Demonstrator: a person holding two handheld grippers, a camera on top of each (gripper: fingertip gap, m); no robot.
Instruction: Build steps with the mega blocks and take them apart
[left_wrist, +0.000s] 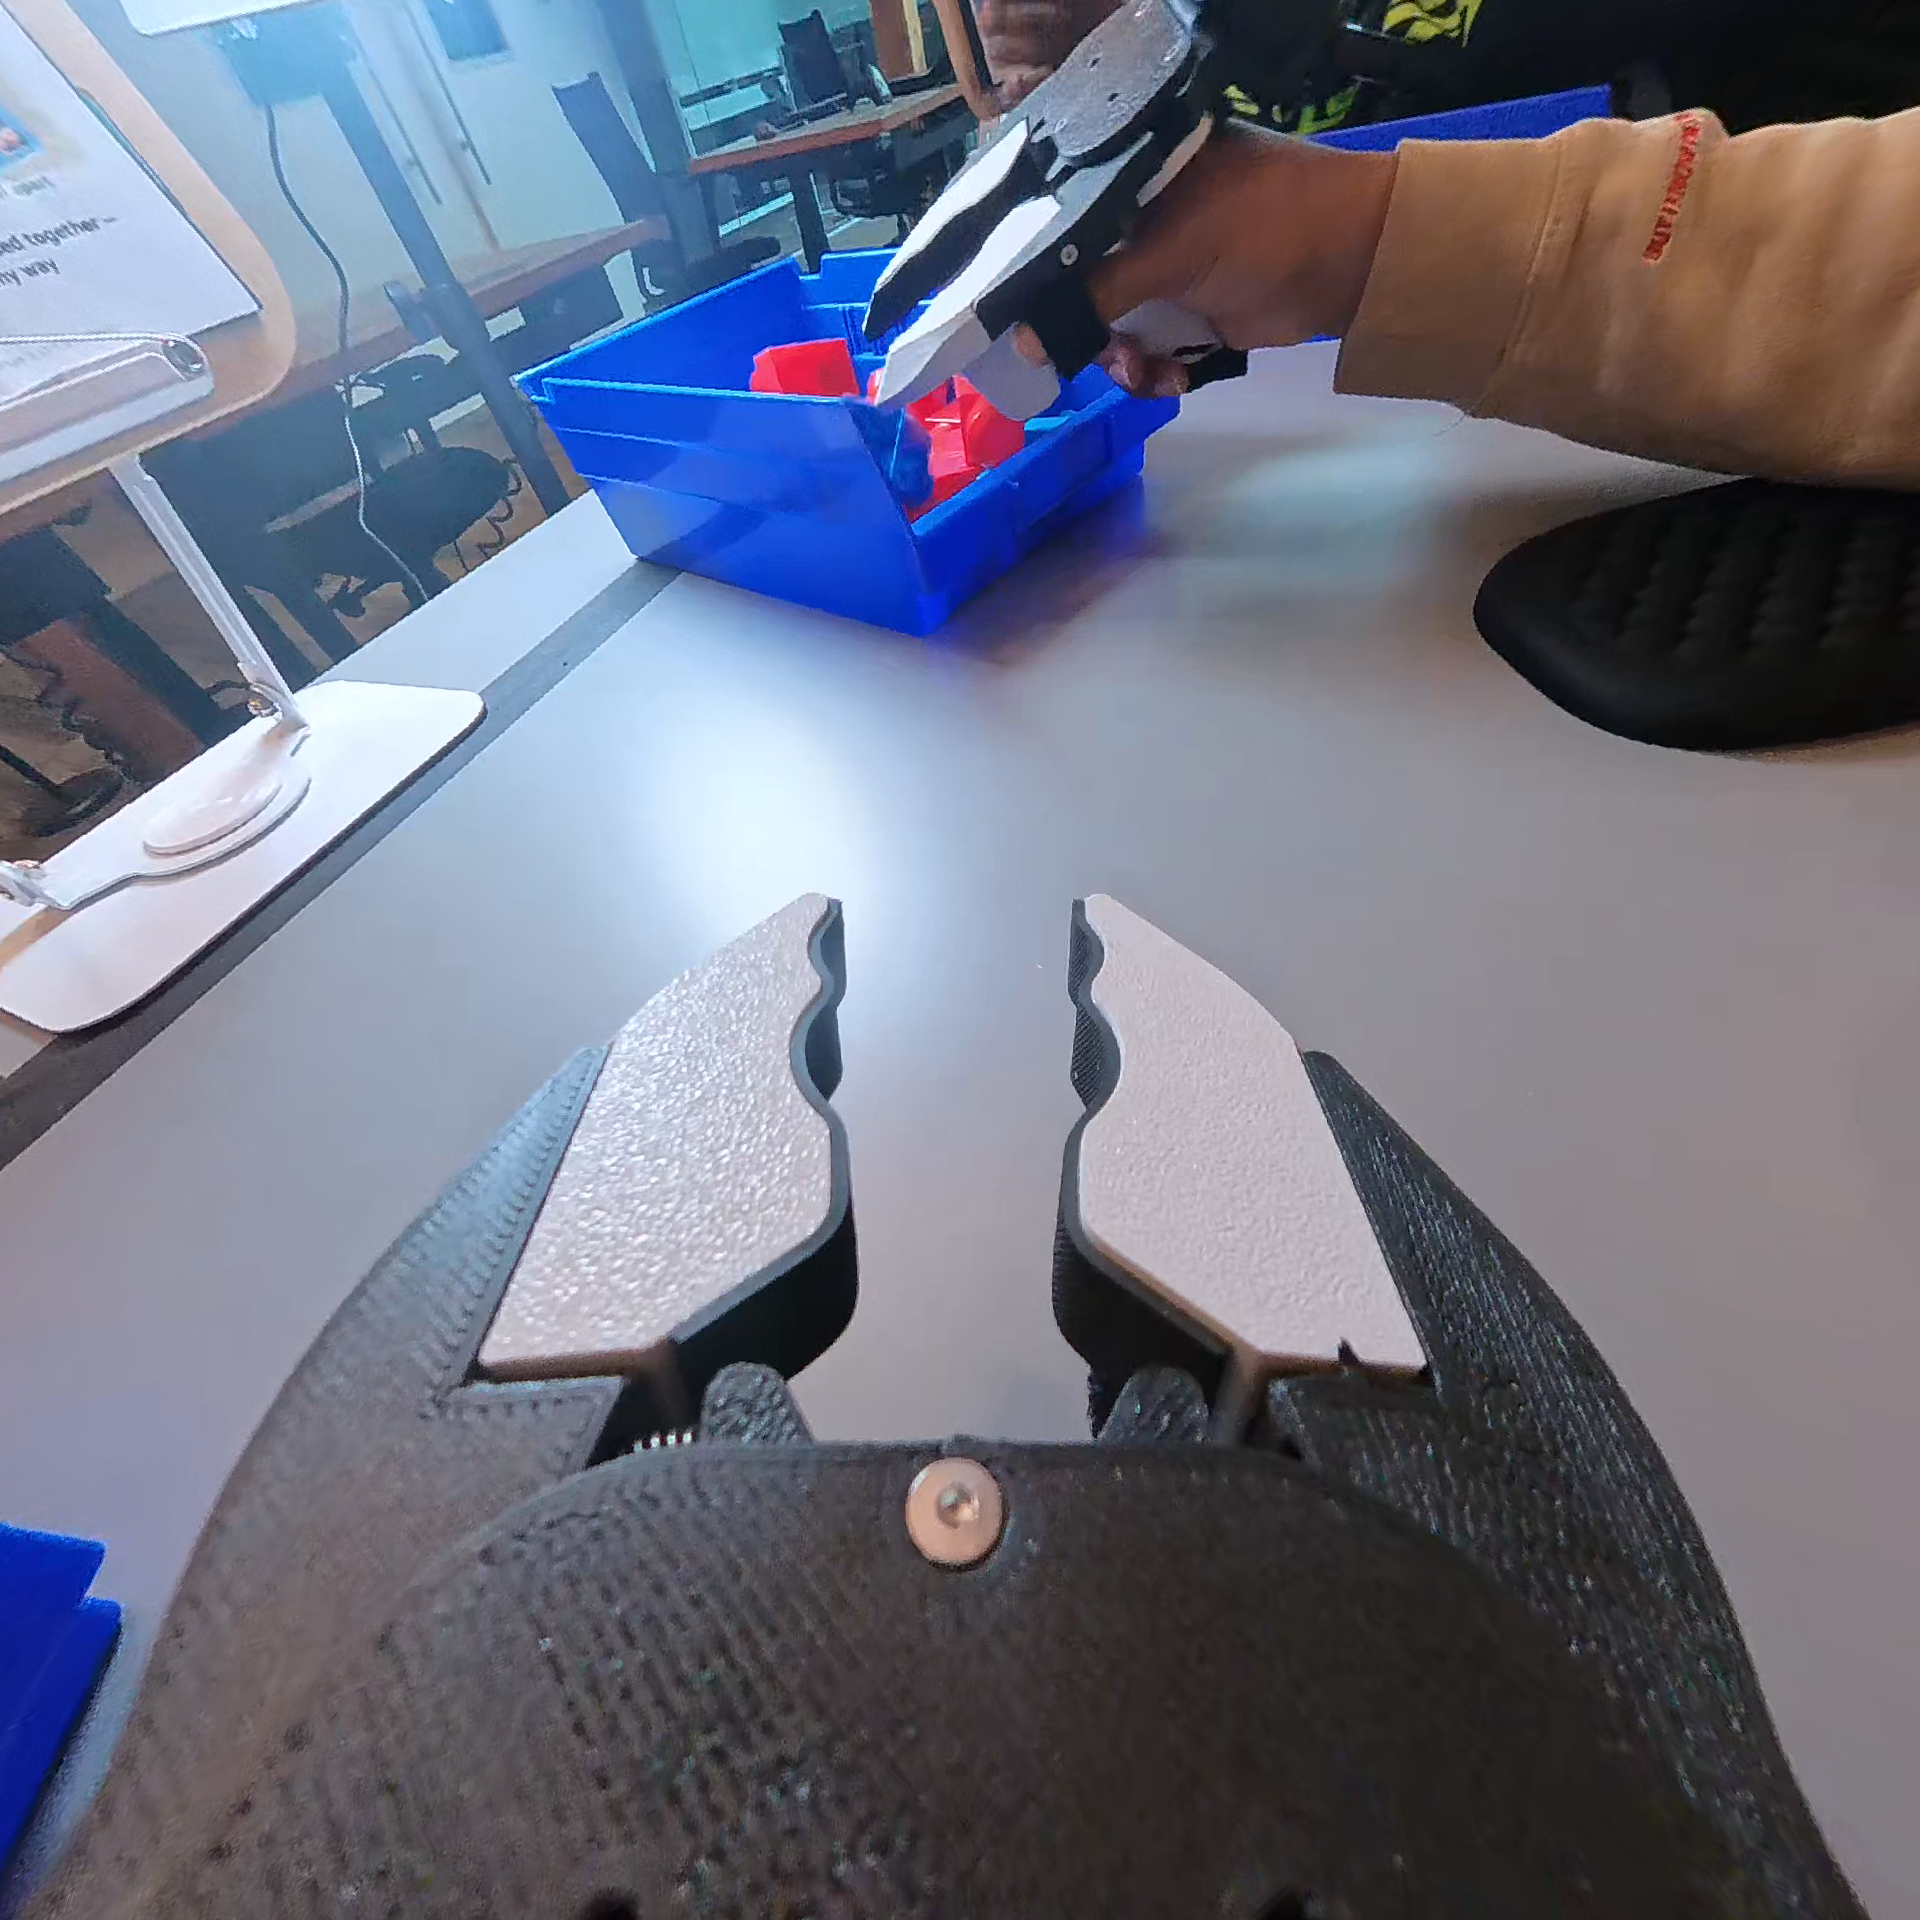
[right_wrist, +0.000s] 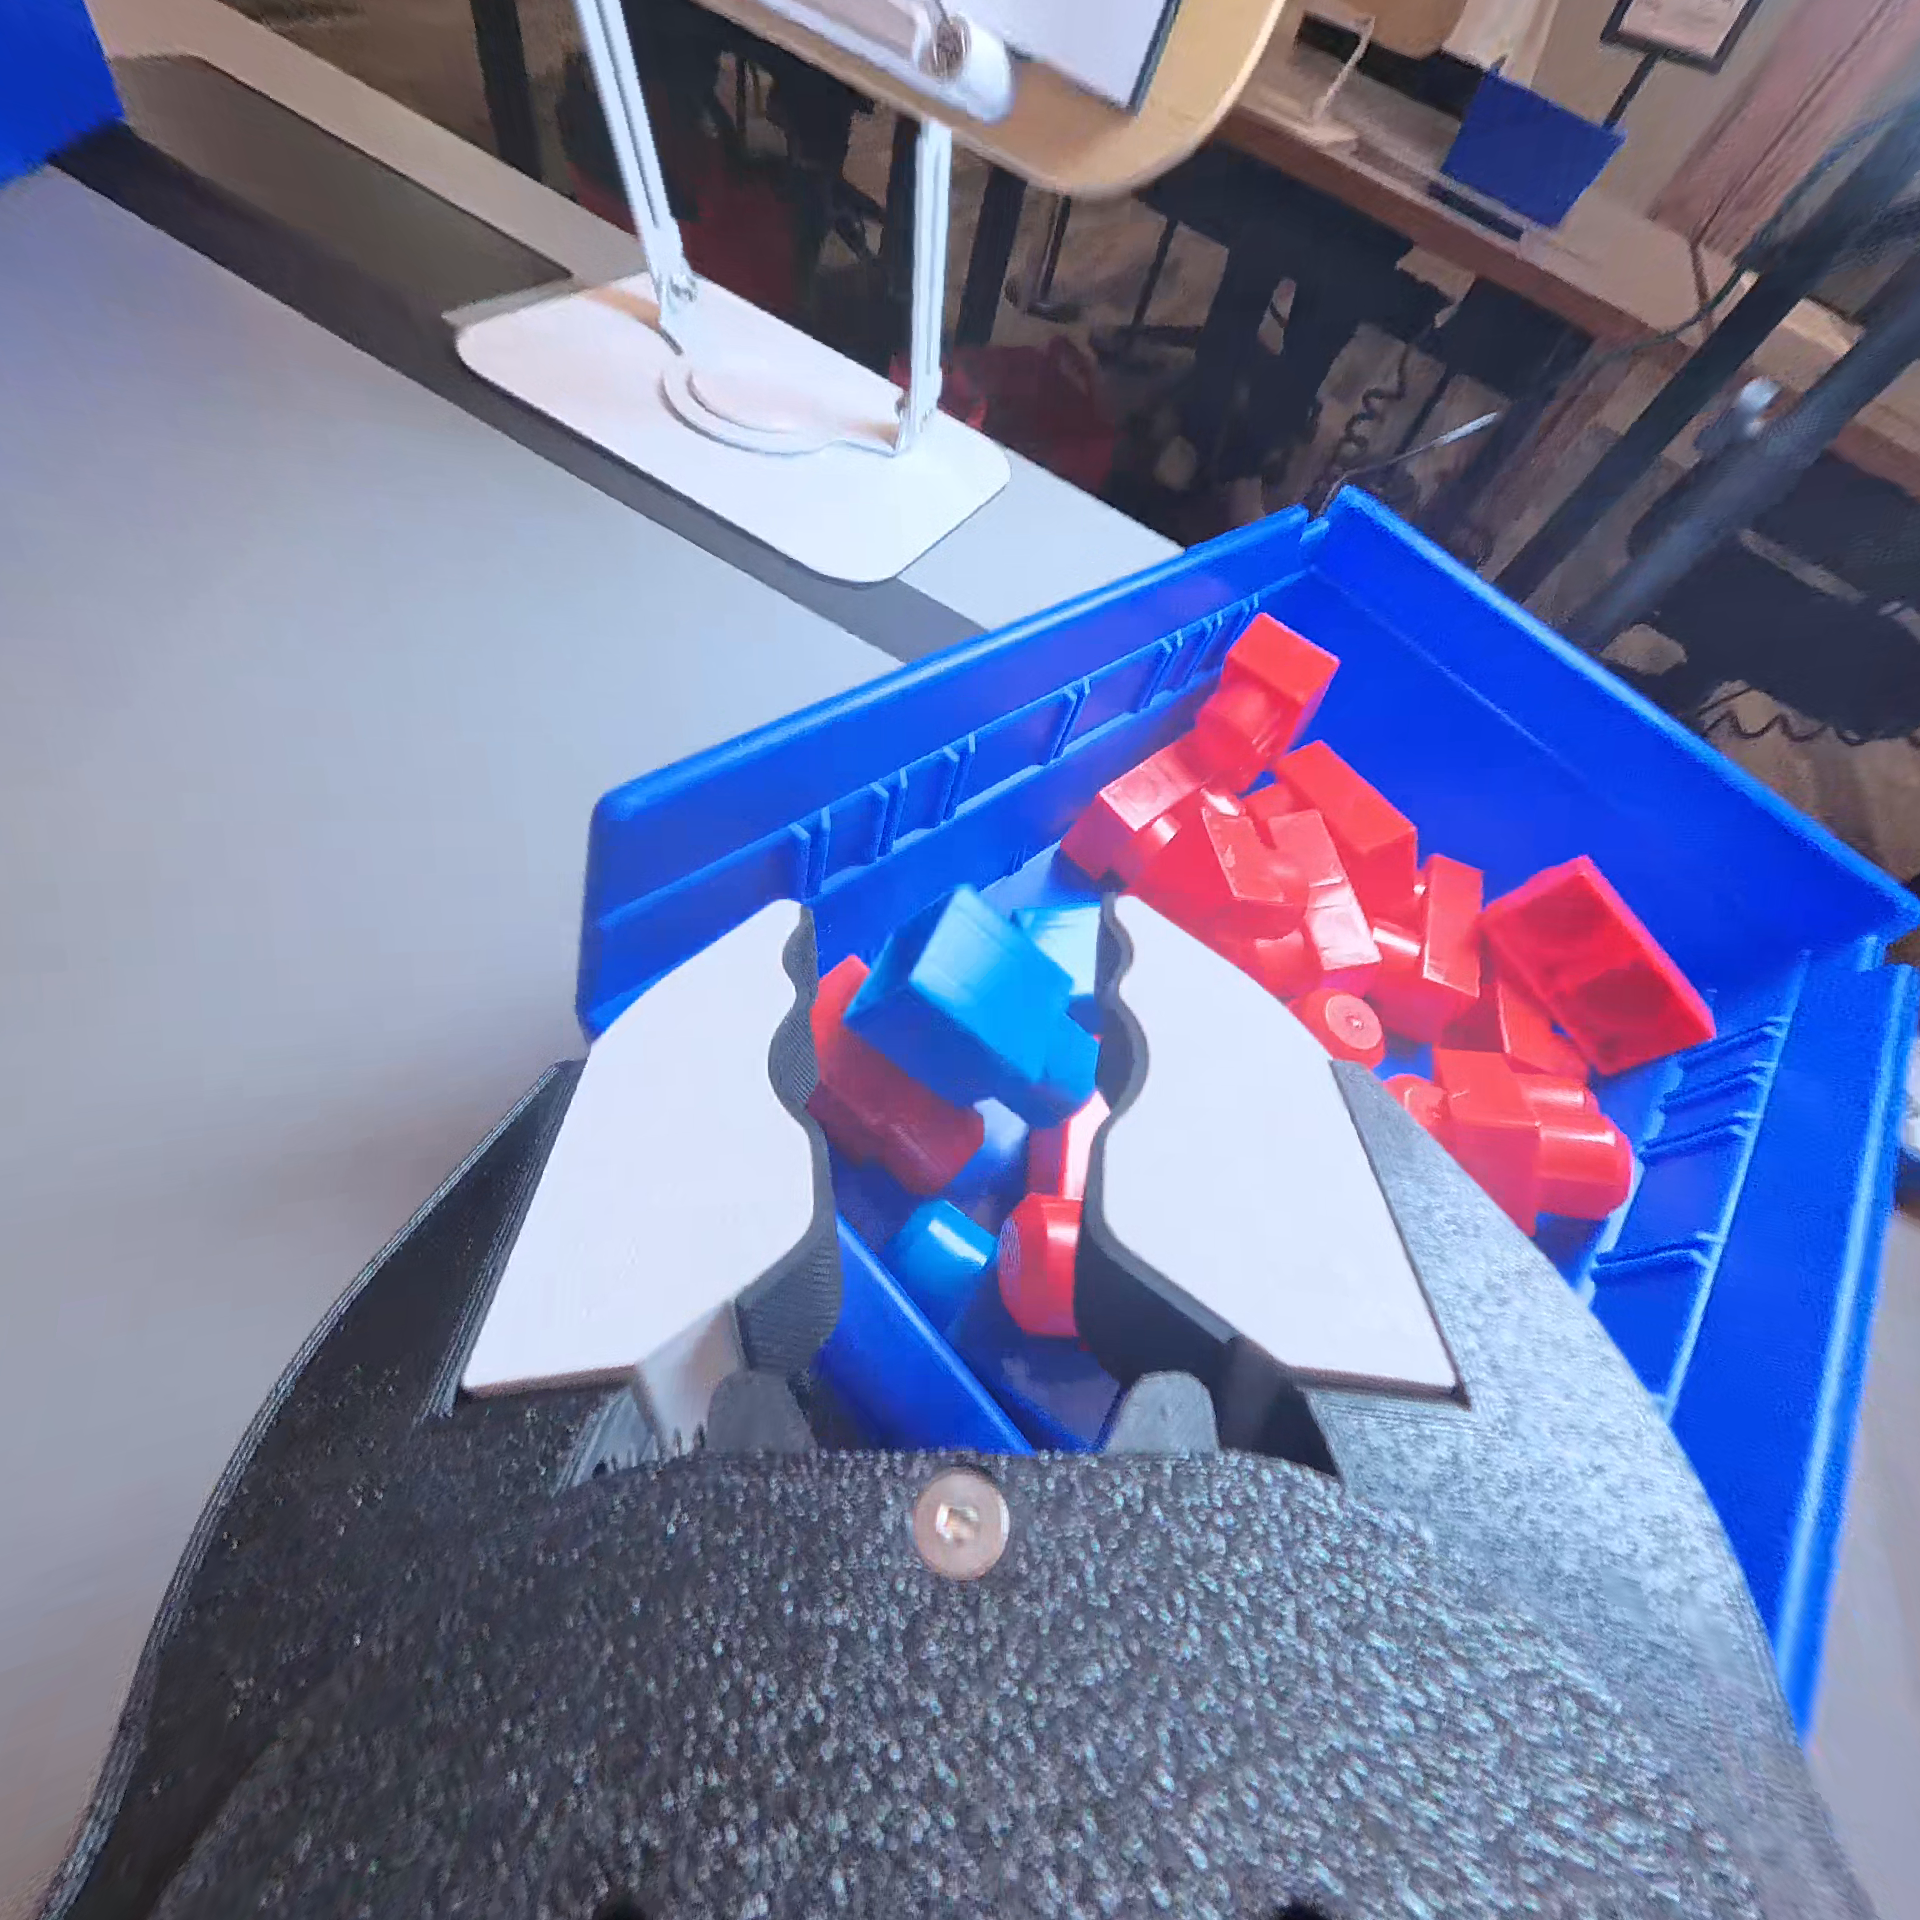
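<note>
My left gripper (left_wrist: 956, 914) is open and empty, low over the bare grey table (left_wrist: 1039, 727). My right gripper (right_wrist: 956, 914) is open over the near corner of a blue bin (right_wrist: 935, 769). A blue block (right_wrist: 966, 1008) lies tilted and blurred between its fingers, with a gap to the left pad, so it is not gripped. Several red blocks (right_wrist: 1351, 904) and another blue block (right_wrist: 935, 1257) lie loose in the bin. The left wrist view shows the right gripper (left_wrist: 878, 358) pointing down into the bin (left_wrist: 748, 488), with a blue blur under its fingertips.
A white stand with a flat base (left_wrist: 239, 821) holds a board at the table's left edge; it also shows in the right wrist view (right_wrist: 748, 416). A black padded rest (left_wrist: 1714, 613) lies at the right. A person's sleeve (left_wrist: 1621, 291) reaches over it. A blue object (left_wrist: 42, 1662) sits at the near left. One gripper's finger ends stand about 30 cm off the other's.
</note>
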